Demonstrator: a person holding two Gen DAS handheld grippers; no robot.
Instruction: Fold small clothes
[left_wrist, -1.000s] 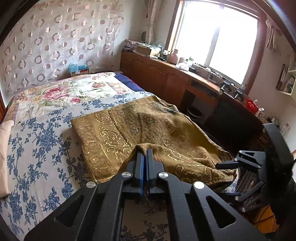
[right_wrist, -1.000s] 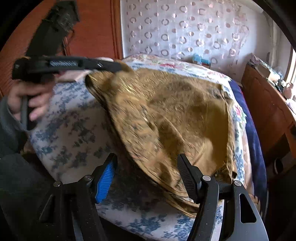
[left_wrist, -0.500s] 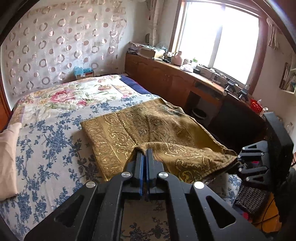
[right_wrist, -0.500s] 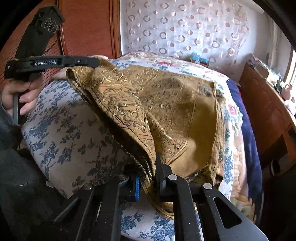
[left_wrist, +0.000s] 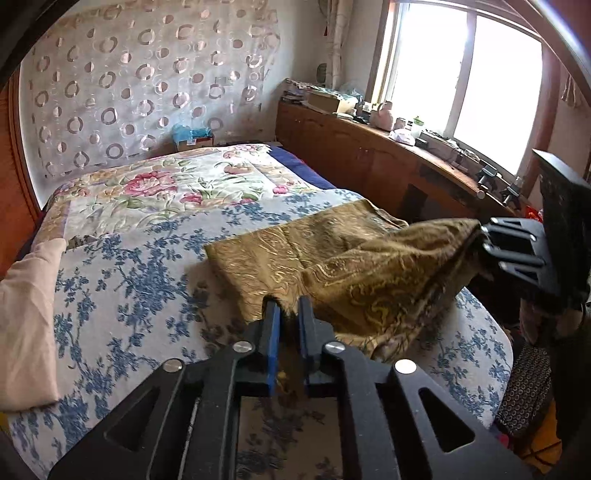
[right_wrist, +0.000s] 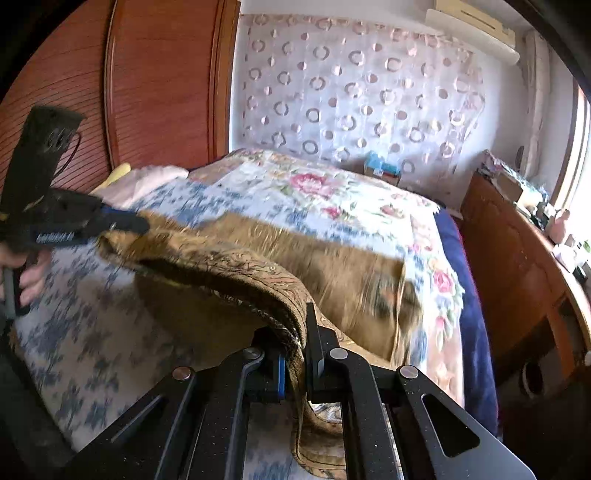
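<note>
Left wrist view: the gold patterned cloth lies partly on the bed, its near edge lifted. The left gripper is narrowed to a small gap with a corner of the cloth pinched between its fingers. The right gripper is clamped tight on another cloth edge, which drapes down between its fingers.

Glaring window daylight, fisheye-warped edges, motion-blurred bedspread.
</note>
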